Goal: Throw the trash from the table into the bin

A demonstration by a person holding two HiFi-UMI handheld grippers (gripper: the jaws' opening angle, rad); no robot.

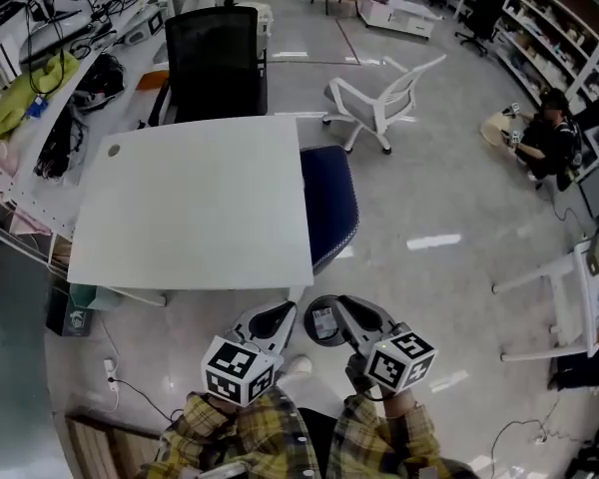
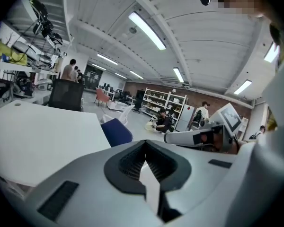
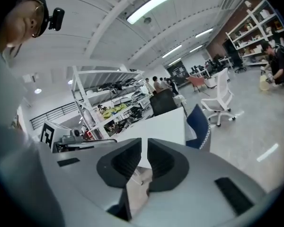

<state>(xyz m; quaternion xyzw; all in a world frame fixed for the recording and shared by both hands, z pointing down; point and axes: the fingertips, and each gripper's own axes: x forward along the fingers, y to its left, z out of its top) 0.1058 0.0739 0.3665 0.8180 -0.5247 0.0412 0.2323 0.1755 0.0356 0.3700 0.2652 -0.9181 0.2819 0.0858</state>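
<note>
Near your chest, left gripper (image 1: 276,319) is closed and right gripper (image 1: 355,313) barely parted, both empty over the round bin (image 1: 308,329). With the white table (image 1: 200,208) bare, the task looks finished.

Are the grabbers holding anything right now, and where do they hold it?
Nothing is held. The left gripper is shut with nothing in it; the right gripper has a thin gap between its jaws, also empty.

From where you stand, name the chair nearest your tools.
The blue chair, beside the white table; the black chair and white chair stand farther away.
</note>
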